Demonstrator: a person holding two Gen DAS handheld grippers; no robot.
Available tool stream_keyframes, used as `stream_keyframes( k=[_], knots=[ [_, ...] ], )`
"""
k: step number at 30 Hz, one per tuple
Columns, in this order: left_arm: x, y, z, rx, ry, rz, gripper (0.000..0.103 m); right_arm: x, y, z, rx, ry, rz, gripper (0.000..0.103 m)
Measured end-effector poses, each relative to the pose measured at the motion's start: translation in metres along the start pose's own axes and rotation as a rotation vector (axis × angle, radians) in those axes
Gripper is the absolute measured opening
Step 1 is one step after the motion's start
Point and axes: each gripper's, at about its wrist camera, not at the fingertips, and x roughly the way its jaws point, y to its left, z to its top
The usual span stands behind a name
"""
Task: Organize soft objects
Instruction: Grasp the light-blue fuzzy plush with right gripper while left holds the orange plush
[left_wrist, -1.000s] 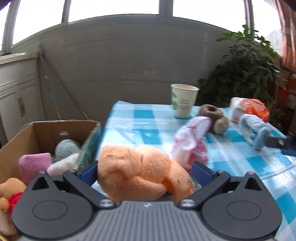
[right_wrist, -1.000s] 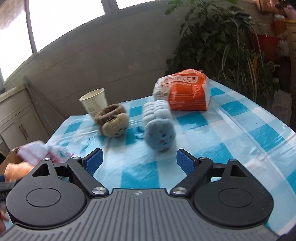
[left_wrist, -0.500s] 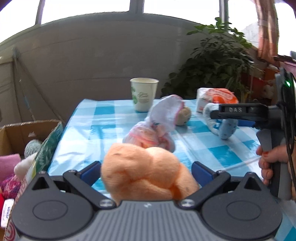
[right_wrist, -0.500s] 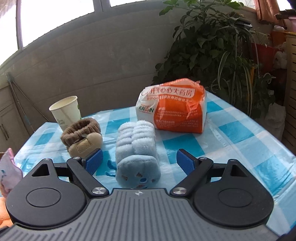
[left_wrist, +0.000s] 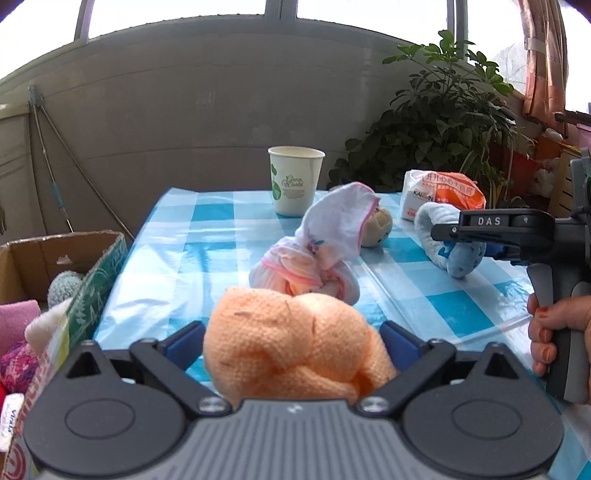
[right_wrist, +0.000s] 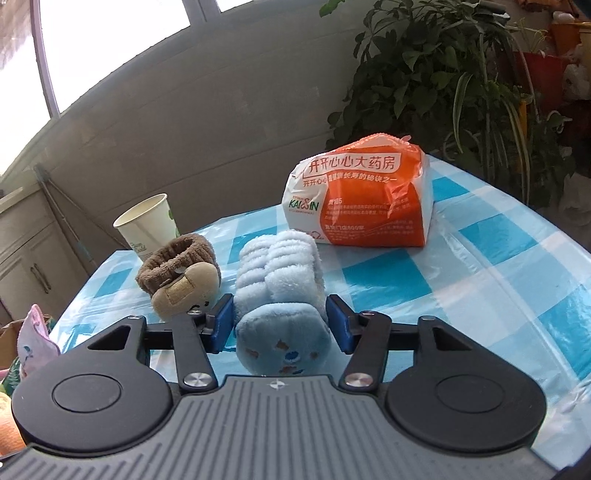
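Note:
My left gripper (left_wrist: 291, 341) is shut on an orange knitted cloth (left_wrist: 291, 350), held over the table's near left edge. A pink and white cloth bundle (left_wrist: 317, 258) lies just beyond it. My right gripper (right_wrist: 281, 325) has its blue pads on both sides of a light blue plush slipper (right_wrist: 280, 291) that lies on the checked table; the same slipper shows in the left wrist view (left_wrist: 450, 240). A brown plush slipper (right_wrist: 181, 280) lies left of it.
A cardboard box (left_wrist: 55, 266) with several soft items stands left of the table. A paper cup (left_wrist: 295, 181) and an orange and white packet (right_wrist: 362, 199) stand at the back. A leafy plant (left_wrist: 436, 122) is behind the table.
My right gripper moved forward and closed its jaws around the blue slipper. My left gripper, still holding the orange cloth, swung right, away from the box.

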Motion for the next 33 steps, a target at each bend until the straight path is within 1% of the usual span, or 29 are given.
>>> stream_keyframes(
  k=[1, 4, 8, 12, 22, 33],
  knots=[
    [0.001, 0.0, 0.0, -0.004, 0.006, -0.006, 0.09, -0.002, -0.001, -0.001, 0.002, 0.0, 0.005, 0.067],
    [0.001, -0.001, -0.002, -0.004, 0.01, -0.008, 0.087, -0.003, -0.002, -0.001, 0.002, 0.001, 0.015, 0.066],
    [0.001, -0.001, -0.002, -0.005, 0.014, -0.012, 0.083, -0.005, -0.001, -0.002, -0.018, 0.001, 0.02, 0.06],
    [-0.002, 0.001, -0.003, -0.016, 0.013, -0.017, 0.079, -0.007, 0.002, -0.003, -0.038, -0.008, 0.016, 0.058],
    [-0.005, 0.003, -0.004, -0.025, 0.009, -0.027, 0.078, -0.021, 0.005, -0.008, -0.055, -0.039, -0.001, 0.055],
    [-0.018, 0.009, -0.004, -0.041, -0.024, -0.053, 0.078, -0.048, 0.008, -0.022, 0.002, -0.063, 0.011, 0.054]
  ],
)
